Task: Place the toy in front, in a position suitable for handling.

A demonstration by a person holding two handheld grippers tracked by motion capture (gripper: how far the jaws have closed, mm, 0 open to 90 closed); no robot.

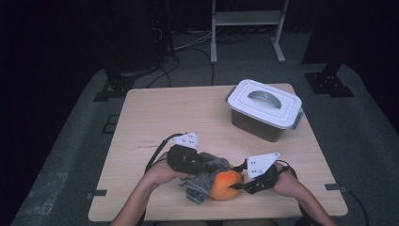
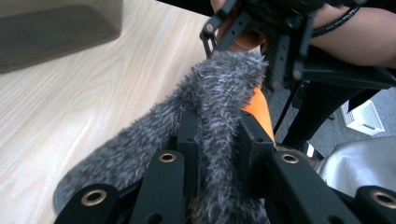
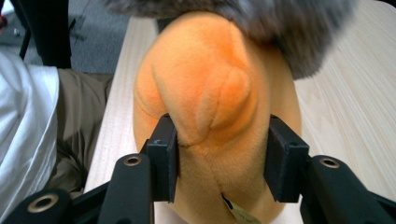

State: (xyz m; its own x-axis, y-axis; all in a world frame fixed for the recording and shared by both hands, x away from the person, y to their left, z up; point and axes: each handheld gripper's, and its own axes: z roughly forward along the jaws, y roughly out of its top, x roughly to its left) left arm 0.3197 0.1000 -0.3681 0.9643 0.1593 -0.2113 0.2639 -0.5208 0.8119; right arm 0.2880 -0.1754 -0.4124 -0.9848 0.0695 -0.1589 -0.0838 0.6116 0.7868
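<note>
An orange plush toy (image 1: 226, 184) lies near the table's front edge, partly wrapped in a fuzzy grey cloth (image 1: 205, 175). My left gripper (image 1: 217, 165) comes in from the left and is shut on a fold of the grey cloth (image 2: 219, 116). Its jaws pinch the fuzzy fabric between them, with a strip of the orange toy (image 2: 259, 111) showing beside it. From the right, my right gripper (image 1: 236, 185) is shut on the orange toy (image 3: 219, 93), its pads (image 3: 285, 158) pressing into the soft sides. The grey cloth (image 3: 280, 23) hangs over the toy's top.
A grey bin with a white handled lid (image 1: 264, 109) stands at the back right of the wooden table (image 1: 160, 113). A white metal frame (image 1: 247, 28) and cables stand on the floor behind. The person's lap is just beyond the front edge.
</note>
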